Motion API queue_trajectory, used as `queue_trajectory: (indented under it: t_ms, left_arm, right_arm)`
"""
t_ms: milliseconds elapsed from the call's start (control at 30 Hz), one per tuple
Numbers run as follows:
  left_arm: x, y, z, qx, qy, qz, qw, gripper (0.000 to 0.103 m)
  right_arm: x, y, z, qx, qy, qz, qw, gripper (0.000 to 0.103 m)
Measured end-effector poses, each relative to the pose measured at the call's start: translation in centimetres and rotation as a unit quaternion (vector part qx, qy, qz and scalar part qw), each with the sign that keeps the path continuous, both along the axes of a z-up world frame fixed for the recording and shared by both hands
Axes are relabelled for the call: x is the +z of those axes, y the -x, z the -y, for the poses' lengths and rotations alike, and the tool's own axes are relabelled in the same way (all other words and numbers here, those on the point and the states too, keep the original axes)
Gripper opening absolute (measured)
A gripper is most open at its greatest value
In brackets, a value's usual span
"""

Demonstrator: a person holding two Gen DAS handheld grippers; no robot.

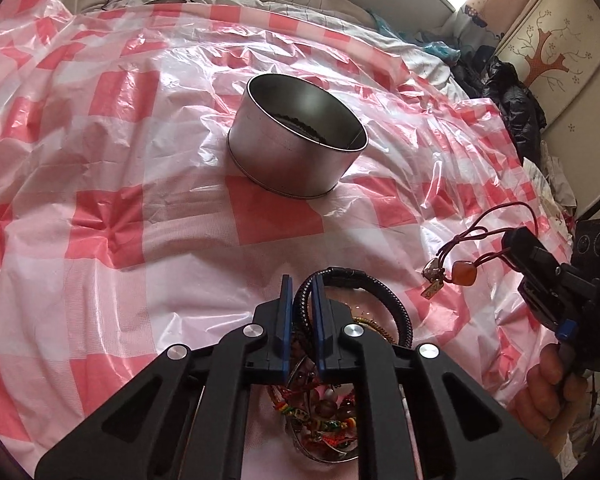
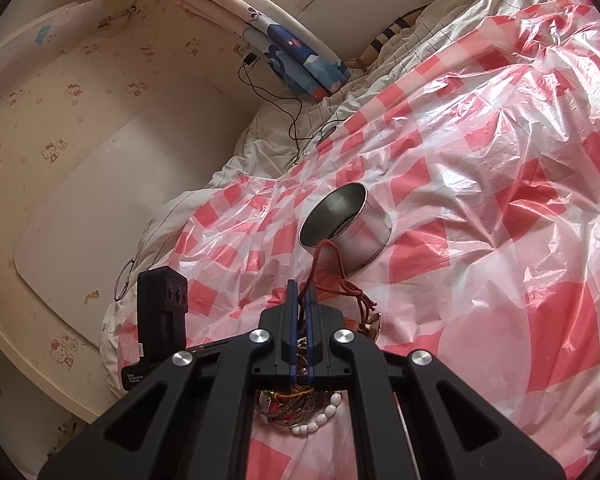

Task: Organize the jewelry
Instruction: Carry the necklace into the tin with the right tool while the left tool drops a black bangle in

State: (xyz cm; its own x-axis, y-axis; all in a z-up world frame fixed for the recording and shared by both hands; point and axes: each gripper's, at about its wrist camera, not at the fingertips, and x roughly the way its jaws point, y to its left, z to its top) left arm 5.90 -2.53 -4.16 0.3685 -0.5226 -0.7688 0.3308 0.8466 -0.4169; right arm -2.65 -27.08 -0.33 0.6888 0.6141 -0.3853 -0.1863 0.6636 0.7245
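A round metal tin [image 1: 298,136] stands open on the pink checked plastic sheet [image 1: 100,208], with something dark lying inside; the right wrist view shows this tin [image 2: 350,232] ahead too. My left gripper [image 1: 301,296] is shut on a black braided bracelet [image 1: 364,284] above a pile of beaded jewelry [image 1: 320,412]. At the right edge of that view, my right gripper [image 1: 510,240] is shut on a red cord bracelet [image 1: 480,236] with an orange bead and metal charms hanging from it. In its own view the right gripper [image 2: 300,292] pinches the red cord [image 2: 328,264]. White beads [image 2: 320,416] lie below.
The sheet covers a rumpled bed. A black cable [image 2: 284,108] trails over the bedding near the wall. Dark clothes [image 1: 516,100] are heaped at the bed's far right edge. A person's hand [image 1: 548,384] grips the right tool. The left tool's black body [image 2: 162,308] stands at left.
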Motion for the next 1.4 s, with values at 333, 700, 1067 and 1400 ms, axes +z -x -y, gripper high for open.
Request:
queue_trajectory:
  t_ms: [333,700,1067,1400]
  left_arm:
    - [0.5,-0.1,-1.4,0.008,0.081,-0.019,0.9965,0.008]
    - [1.5,-0.2,-2.4,0.014,0.125,-0.014,0.9920,0.007]
    - [6.3,-3.8,-3.4,0.047,0.138,0.030,0.9888,0.008]
    - [5.8,-10.8,0.0,0.062,0.051,0.058,0.9951,0.008]
  right_arm:
    - [0.1,0.1,0.1,-0.002,-0.002,0.004,1.000,0.004]
    - [0.7,0.3,0.5,-0.008,-0.008,0.018,1.000,0.004]
    - [3.5,-0.2,1.0,-0.011,0.004,0.056,0.998,0.004]
    - [5.2,-5.5,1.4,-0.011,0.005,0.074,0.997,0.004]
